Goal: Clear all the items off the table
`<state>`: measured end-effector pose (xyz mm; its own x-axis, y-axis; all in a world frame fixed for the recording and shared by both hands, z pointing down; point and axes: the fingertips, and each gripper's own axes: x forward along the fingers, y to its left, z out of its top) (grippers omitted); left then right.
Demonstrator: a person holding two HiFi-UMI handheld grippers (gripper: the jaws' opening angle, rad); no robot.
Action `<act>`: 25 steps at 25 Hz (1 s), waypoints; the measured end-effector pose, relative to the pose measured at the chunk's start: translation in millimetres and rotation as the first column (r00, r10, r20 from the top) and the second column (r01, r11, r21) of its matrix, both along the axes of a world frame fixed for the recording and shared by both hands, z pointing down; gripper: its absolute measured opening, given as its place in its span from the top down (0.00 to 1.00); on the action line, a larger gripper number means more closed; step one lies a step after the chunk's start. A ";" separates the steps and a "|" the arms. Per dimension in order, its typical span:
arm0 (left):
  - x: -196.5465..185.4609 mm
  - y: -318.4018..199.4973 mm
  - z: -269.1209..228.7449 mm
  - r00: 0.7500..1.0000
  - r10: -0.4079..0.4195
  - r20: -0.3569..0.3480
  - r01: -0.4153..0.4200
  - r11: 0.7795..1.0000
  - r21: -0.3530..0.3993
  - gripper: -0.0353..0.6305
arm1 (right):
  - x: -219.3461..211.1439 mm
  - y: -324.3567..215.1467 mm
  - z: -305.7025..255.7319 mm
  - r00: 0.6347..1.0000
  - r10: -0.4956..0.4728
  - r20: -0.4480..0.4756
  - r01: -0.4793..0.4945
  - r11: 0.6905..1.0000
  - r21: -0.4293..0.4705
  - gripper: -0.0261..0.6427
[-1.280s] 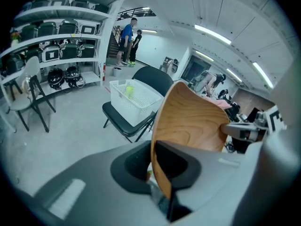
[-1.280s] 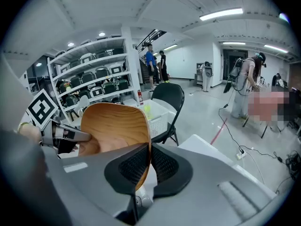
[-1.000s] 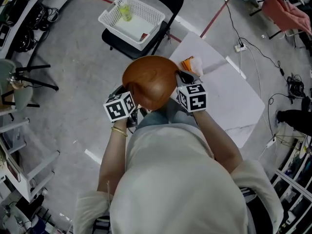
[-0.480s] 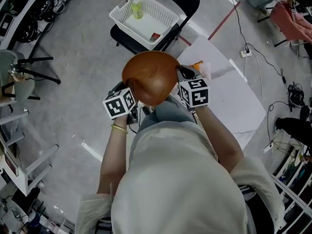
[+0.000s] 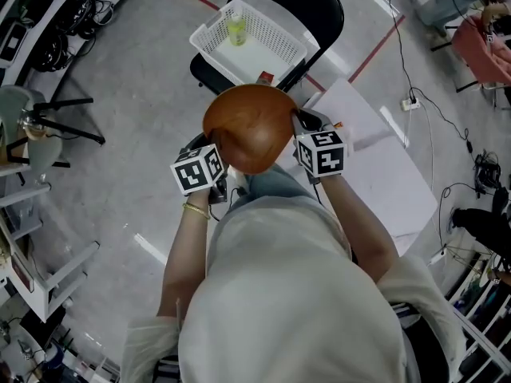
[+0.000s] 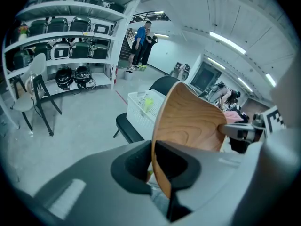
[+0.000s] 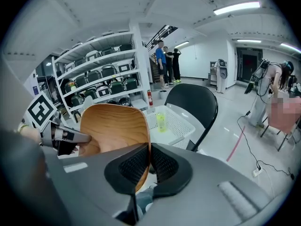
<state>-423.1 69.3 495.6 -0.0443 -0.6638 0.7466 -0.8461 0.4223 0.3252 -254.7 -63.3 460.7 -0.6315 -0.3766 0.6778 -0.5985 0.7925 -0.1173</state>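
Observation:
A round wooden bowl (image 5: 249,128) hangs in the air between both grippers, its underside towards the head camera. My left gripper (image 6: 153,166) is shut on the bowl (image 6: 188,121) at its left rim. My right gripper (image 7: 149,163) is shut on the bowl (image 7: 113,126) at the opposite rim. Ahead stands a white basket (image 5: 247,42) on a black folding chair (image 5: 307,6), with a yellow-green bottle (image 5: 236,29) inside. The white table (image 5: 375,166) lies to the right, with an orange item (image 5: 338,124) peeking out at its near corner behind the right gripper.
Metal shelves with dark cases (image 7: 101,74) line the far wall. A grey chair (image 6: 35,86) stands at the left. Cables and a power strip (image 5: 411,102) lie on the floor right of the table. People stand far off by a stairway (image 7: 167,60).
Both grippers have carried the bowl away from the table and towards the basket on the chair. The basket now sits nearer and lower in the head view.

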 end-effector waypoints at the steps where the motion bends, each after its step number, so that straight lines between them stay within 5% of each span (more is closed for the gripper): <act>1: -4.7 -6.3 -0.2 1.000 0.004 -0.001 -0.004 1.000 -0.003 0.90 | -4.6 -6.1 0.0 1.000 0.002 -0.002 -0.002 1.000 -0.003 0.94; 25: -61.1 -142.0 12.4 0.992 0.124 -0.012 -0.124 0.991 -0.057 0.90 | -49.4 -124.3 11.7 0.995 0.099 -0.021 -0.099 0.994 -0.035 0.94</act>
<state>-484.2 -72.7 508.0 0.0421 -0.6200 0.7835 -0.8905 0.3323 0.3108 -304.1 -187.6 472.5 -0.5790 -0.4121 0.7035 -0.6763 0.7247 -0.1321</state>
